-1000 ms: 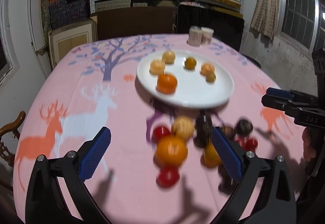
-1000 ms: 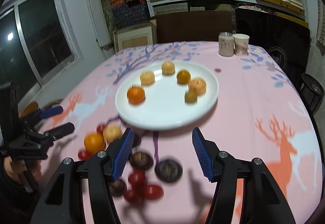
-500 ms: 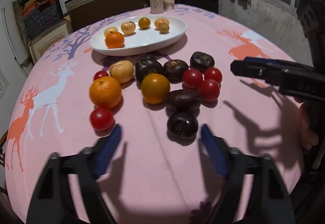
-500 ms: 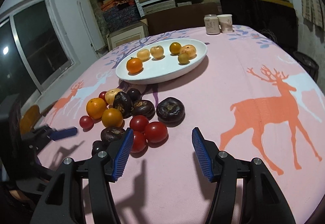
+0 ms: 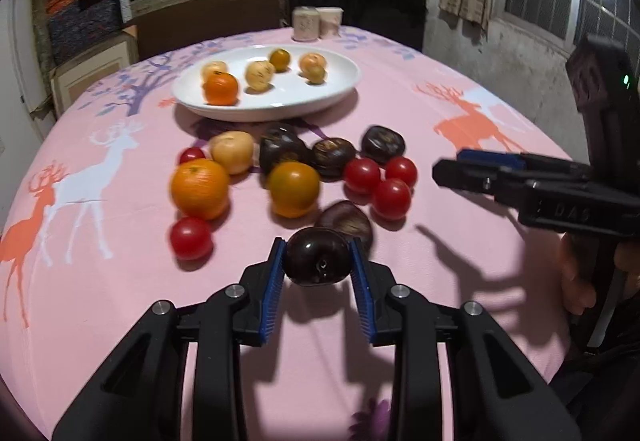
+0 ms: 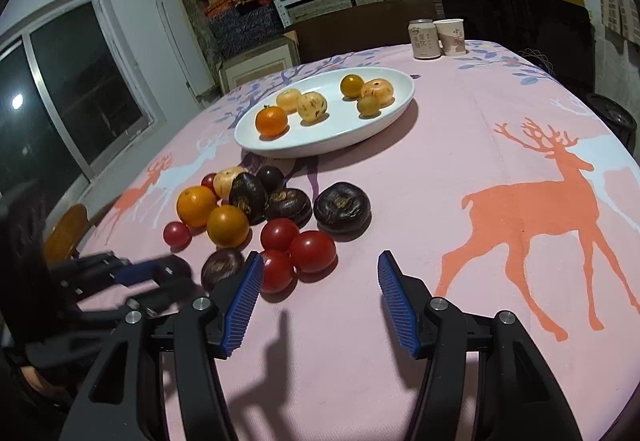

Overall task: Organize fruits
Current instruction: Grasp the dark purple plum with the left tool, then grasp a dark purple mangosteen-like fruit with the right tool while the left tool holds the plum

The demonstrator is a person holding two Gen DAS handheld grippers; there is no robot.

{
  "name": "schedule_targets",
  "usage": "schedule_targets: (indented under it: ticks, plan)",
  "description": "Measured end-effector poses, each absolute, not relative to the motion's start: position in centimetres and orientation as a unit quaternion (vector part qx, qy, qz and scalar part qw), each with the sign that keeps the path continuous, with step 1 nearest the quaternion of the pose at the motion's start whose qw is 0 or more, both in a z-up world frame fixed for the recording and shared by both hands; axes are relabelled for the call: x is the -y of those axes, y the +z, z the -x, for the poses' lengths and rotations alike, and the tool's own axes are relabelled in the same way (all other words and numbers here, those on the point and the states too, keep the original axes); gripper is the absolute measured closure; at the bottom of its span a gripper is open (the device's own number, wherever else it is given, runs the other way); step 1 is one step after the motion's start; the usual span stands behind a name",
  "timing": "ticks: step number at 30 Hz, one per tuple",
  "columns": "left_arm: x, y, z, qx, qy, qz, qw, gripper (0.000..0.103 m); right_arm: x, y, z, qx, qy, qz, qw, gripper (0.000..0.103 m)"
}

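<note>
Closure of the left gripper (image 5: 318,261) on a dark plum (image 5: 318,261), nearest fruit of the pile before the white plate (image 5: 344,89), has just been completed; transfer is enabled. The right gripper (image 6: 320,293) is held apart, empty.

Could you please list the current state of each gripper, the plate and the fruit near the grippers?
left gripper: jaws have just been closing, now shut on the dark plum.
right gripper: open, nothing between its fingers.
white plate: upright on the tablecloth, holding six pale and orange fruits.
red tomatoes: loose on the cloth, clustered beside the right gripper's left finger.
</note>
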State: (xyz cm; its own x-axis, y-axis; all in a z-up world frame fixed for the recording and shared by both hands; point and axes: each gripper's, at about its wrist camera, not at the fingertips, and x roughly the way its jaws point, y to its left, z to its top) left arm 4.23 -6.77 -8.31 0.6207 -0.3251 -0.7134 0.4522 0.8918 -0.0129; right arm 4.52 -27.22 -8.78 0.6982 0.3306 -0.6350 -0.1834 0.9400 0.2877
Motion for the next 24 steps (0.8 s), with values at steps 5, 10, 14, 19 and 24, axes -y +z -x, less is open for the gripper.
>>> schedule_targets:
  ticks: [5,10,14,19,24]
  plan:
    - [4.5,-7.4,-4.2,-0.37,-0.196,-0.067,0.906,0.072,25.8,-9.0,-5.2,-0.383,0.13,-0.064,0.912,0.051]
    - [4.0,-7.8,-4.3,-0.377,-0.199,-0.063,0.903,0.072,25.0,-8.7,-5.6,-0.385,0.131,-0.06,0.912,0.053]
    - [3.4,-7.5,-4.4,-0.371,-0.193,-0.058,0.906,0.072,22.4,-7.7,-4.0,-0.376,0.184,-0.034,0.908,0.053]
    - [2.3,-7.1,-4.5,-0.367,-0.183,-0.053,0.91,0.072,17.9,-7.7,-3.4,-0.369,0.22,0.042,0.902,0.053]
    - [1.2,-7.5,-4.8,-0.376,-0.176,-0.044,0.909,0.071,17.3,-8.8,-5.7,-0.402,0.21,0.028,0.891,0.053]
